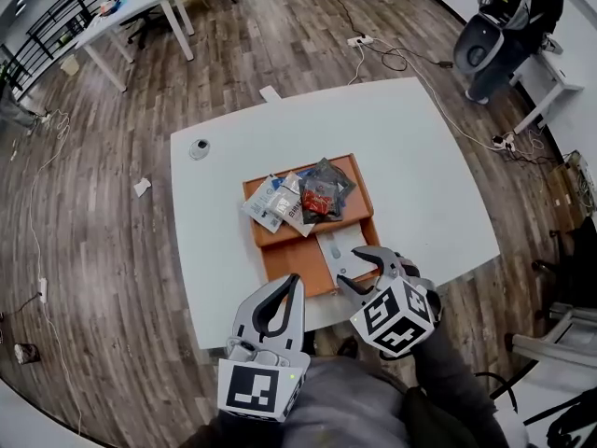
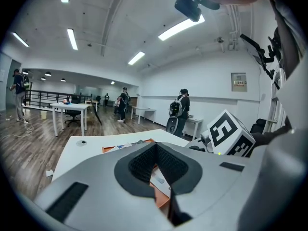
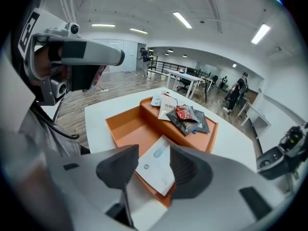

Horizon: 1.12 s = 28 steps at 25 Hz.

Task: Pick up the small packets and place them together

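An orange two-level tray (image 1: pixel 284 267) sits mid-table. On its raised far part lies a pile of packets: white ones (image 1: pixel 272 203), a dark grey one (image 1: pixel 334 180) and a red one (image 1: pixel 317 203). In the right gripper view the red packet (image 3: pixel 184 113) lies on top of the pile. A single white packet (image 1: pixel 336 244) rests at the tray's near right corner. My right gripper (image 1: pixel 359 267) hovers open just above it, with the white packet (image 3: pixel 156 170) showing between its jaws, untouched. My left gripper (image 1: pixel 295 283) is near the table's front edge, shut and empty.
A small round grey object (image 1: pixel 198 147) lies at the table's far left. The white table (image 1: pixel 420 175) is bare right of the tray. On the wood floor are cables and a power strip (image 1: pixel 359 40), and a paper scrap (image 1: pixel 142 187). People stand at desks in the distance.
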Motion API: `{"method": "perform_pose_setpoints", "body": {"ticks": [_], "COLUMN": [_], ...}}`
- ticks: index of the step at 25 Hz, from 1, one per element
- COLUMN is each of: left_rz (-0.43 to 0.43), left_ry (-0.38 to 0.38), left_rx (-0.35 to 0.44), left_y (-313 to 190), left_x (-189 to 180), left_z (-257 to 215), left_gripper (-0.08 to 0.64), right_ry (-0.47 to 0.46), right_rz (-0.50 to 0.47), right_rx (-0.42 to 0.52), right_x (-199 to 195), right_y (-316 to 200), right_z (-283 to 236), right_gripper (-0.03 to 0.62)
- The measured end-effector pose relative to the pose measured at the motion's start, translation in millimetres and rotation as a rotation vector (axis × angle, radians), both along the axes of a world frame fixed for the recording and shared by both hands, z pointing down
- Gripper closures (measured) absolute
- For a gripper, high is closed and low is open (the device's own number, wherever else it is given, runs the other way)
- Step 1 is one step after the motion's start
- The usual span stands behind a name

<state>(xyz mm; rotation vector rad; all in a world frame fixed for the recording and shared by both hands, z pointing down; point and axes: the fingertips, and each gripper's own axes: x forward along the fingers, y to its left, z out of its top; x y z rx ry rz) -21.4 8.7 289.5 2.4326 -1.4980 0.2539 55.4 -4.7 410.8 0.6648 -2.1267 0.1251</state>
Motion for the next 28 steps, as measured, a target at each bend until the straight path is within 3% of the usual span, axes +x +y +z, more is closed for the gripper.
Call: {"method": "perform_pose_setpoints", "body": {"ticks": [5,9,13,20,22,25,28], "left_rz": [-0.018,-0.038,-0.055,-0.073,-0.075,-0.073,-0.069], "left_ry": [-0.001,-0.001,0.007,0.023,0.027,0.031,0.029], "left_rx": [-0.029,-0.064,-0.106,-0.149,-0.152,-0.153,-0.146], "left_y": [-9,-20,-31,-45,-48,-49,-46], "left_x": [-9,-23,-34,-45,-47,-47,-45], "left_z": [8,17,32,49,52,53,51], "left_gripper": [0.560,0.560,0.560,0.560,0.560,0.560,0.560], "right_ry": [0.026,0.081,0.163,0.350,0.358,0.362,0.360], "right_rz": [-0.001,-0.022,-0.064,-0.098,-0.111,-0.126,-0.123], "right_rx": [-0.042,-0.134,-0.231,-0.249,-0.251,-0.221,-0.177], "right_x": [-7,-13,-16,-6,-6,-7,-8], "right_y": [-9,-15,-17,-27,-26,-25,-27], "right_z": [15,38,64,83,84,84,84], "right_gripper": [0.388,0.387,0.316,0.319,0.342,0.451,0.511]}}
